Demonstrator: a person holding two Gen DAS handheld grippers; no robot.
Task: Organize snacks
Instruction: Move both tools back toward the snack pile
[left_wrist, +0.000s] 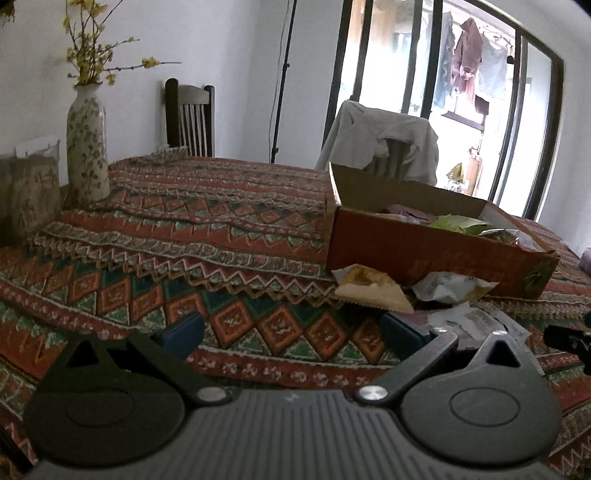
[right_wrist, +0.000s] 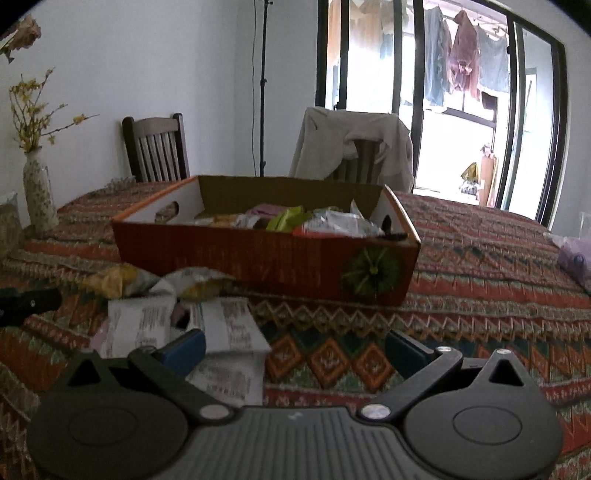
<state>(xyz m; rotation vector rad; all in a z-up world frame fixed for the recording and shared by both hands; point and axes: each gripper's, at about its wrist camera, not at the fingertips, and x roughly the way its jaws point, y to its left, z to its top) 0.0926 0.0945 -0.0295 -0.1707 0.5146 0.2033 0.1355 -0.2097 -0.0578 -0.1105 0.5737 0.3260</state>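
Note:
A red cardboard box (right_wrist: 258, 258) (left_wrist: 424, 251) holds several snack packets, among them a green one (right_wrist: 286, 218). In front of it on the patterned tablecloth lie a yellow packet (left_wrist: 369, 286) (right_wrist: 110, 280), a crumpled white-and-yellow packet (left_wrist: 454, 288) (right_wrist: 195, 282) and white printed packets (right_wrist: 225, 339) (left_wrist: 476, 321). My left gripper (left_wrist: 291, 332) is open low over the cloth, left of the loose packets. My right gripper (right_wrist: 295, 349) is open too, its left finger over the white packets. Neither holds anything.
A flowered vase (left_wrist: 86, 147) with yellow twigs stands far left beside a bag (left_wrist: 29, 192). Two chairs (right_wrist: 157, 147) stand behind the table, one draped with a pale garment (right_wrist: 354, 147). A purple item (right_wrist: 576, 258) lies at the right edge. Open cloth spreads left of the box.

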